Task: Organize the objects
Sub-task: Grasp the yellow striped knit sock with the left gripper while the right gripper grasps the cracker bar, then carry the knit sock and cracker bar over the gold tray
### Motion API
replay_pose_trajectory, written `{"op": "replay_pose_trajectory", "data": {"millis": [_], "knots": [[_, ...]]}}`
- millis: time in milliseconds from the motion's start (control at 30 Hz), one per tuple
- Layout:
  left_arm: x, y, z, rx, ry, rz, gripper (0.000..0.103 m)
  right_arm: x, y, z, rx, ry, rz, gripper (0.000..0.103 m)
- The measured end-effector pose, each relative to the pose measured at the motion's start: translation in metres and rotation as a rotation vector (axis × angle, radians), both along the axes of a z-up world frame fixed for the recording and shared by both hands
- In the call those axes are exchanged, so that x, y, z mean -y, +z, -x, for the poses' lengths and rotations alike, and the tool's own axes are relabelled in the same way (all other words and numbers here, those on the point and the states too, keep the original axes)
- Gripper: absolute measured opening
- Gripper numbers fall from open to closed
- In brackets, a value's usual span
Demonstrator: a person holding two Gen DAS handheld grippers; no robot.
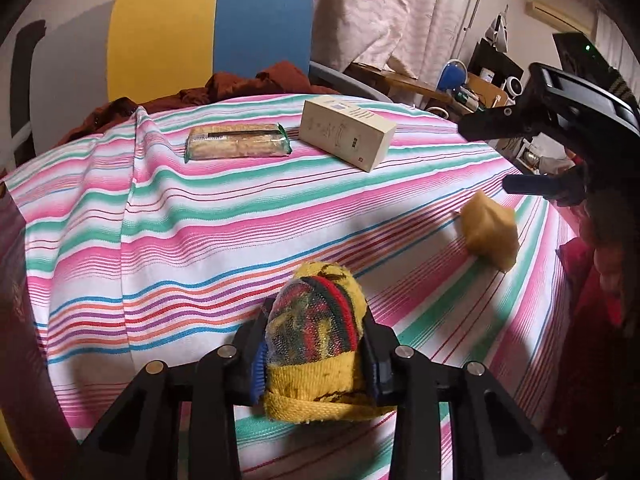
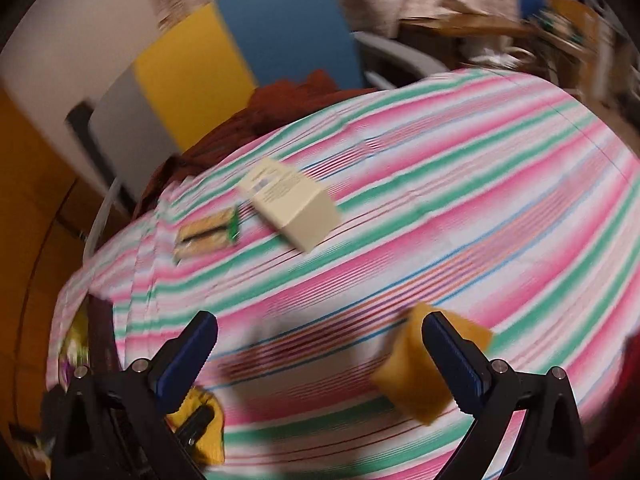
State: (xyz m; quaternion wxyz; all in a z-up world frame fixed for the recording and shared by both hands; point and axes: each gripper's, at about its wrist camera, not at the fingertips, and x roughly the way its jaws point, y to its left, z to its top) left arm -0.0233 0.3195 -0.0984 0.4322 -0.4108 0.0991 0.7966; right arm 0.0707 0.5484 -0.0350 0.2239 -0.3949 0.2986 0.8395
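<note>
The left claw (image 1: 316, 360) is clamped on a rolled yellow sock (image 1: 320, 344) with red, green and dark stripes, part of it wrapped in a thin net; the roll sits squeezed between the two blue-padded fingers, its yellow cuff bulging out toward the near side, above the near part of the striped tablecloth (image 1: 200, 240). To the right of it, well apart, a yellow sponge (image 1: 490, 232) lies on the cloth near the right edge of the table. The right claw (image 2: 320, 344) is spread wide and holds nothing; in its own blurred view the sponge (image 2: 416, 380) sits just beside and partly behind the right finger (image 2: 452, 356), outside the gap rather than between the fingers, and whether they touch cannot be told. In the left view that claw (image 1: 532, 156) hovers over the sponge from the right. At the far side of the table a packet of biscuits (image 1: 238, 142) lies flat, and just to its right, not touching, a cream cardboard box (image 1: 346, 132) lies on its long side. Behind the table stands a chair (image 1: 208, 36) with a yellow and blue back, with a brown cloth (image 1: 248, 84) heaped on it.
</note>
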Motion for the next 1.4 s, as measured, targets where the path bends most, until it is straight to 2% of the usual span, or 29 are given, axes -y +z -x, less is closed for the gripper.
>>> {"op": "replay_pose_trajectory", "data": {"millis": [233,433,700,867,1000,1067,1167,1200,1233,1333,1400], "knots": [[0.000,-0.005,0.007,0.037,-0.003,-0.050,0.038,0.040,0.002,0.059,0.115,0.314,-0.112,0.103],[0.000,-0.008,0.011,0.058,0.002,-0.075,0.039,0.059,0.003,0.148,0.234,0.574,-0.262,0.103],[0.004,-0.011,0.016,0.098,0.009,-0.117,0.039,0.062,-0.028,0.245,0.369,0.756,-0.337,0.103],[0.006,-0.013,0.020,0.122,0.012,-0.139,0.039,0.060,-0.051,0.279,0.451,0.833,-0.352,0.103],[0.007,-0.014,0.021,0.130,0.013,-0.147,0.039,0.050,-0.065,0.286,0.473,0.847,-0.257,0.101],[0.007,-0.015,0.021,0.132,0.013,-0.149,0.039,0.046,-0.064,0.282,0.451,0.841,-0.203,0.092],[0.007,-0.015,0.022,0.132,0.014,-0.150,0.039,0.048,-0.057,0.265,0.428,0.830,-0.186,0.067],[0.007,-0.015,0.022,0.132,0.014,-0.150,0.039,0.049,-0.054,0.259,0.425,0.822,-0.182,0.054],[0.007,-0.015,0.021,0.130,0.014,-0.148,0.039,0.051,-0.052,0.252,0.426,0.812,-0.177,0.050],[0.008,-0.014,0.021,0.128,0.014,-0.148,0.039,0.059,-0.052,0.217,0.439,0.779,-0.170,0.050],[0.008,-0.014,0.021,0.127,0.014,-0.147,0.039,0.056,-0.051,0.188,0.430,0.719,-0.132,0.050]]}}
